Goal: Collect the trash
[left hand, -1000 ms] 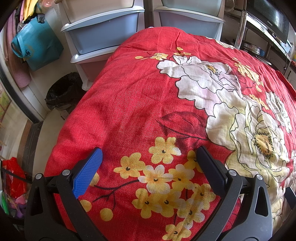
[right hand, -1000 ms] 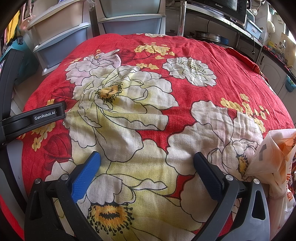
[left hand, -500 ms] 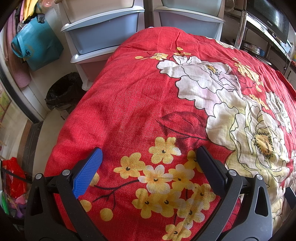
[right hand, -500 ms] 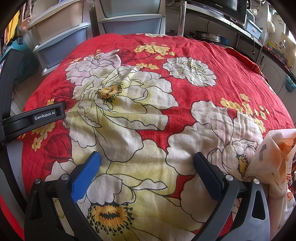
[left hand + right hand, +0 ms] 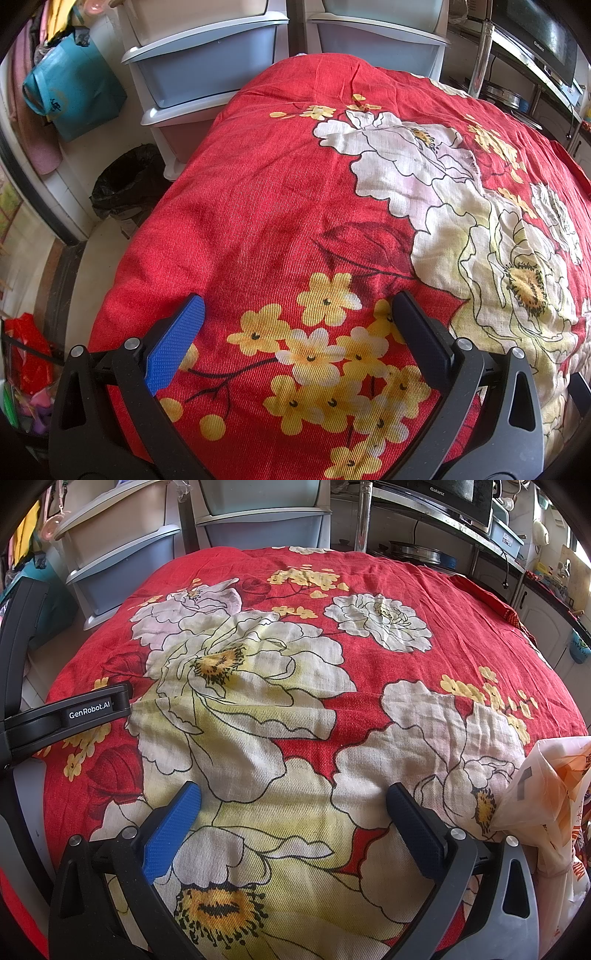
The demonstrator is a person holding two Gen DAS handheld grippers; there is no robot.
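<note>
Jaws of our left gripper [image 5: 297,314] and right gripper [image 5: 293,801] stand released over bare red floral cloth [image 5: 369,565]. Orange-white plastic bag [image 5: 550,797] lies at three o'clock; black-lined bin [image 5: 127,182] beyond the ten-o'clock edge.

A crumpled plastic bag [image 5: 550,794], translucent white with orange print and a small grey mark, lies at the right edge of the red floral cloth [image 5: 295,672], just beside the right gripper's right finger; its lower part runs out of view, so its full shape cannot be told. It rests on the cloth, slumped and wrinkled, its top standing up in a loose peak. On the floor past the cloth's left side stands 1 small bin lined with a black bag [image 5: 127,184] (mouth open, contents too dark to make out), close to the stacked plastic drawers [image 5: 207,74].
</note>
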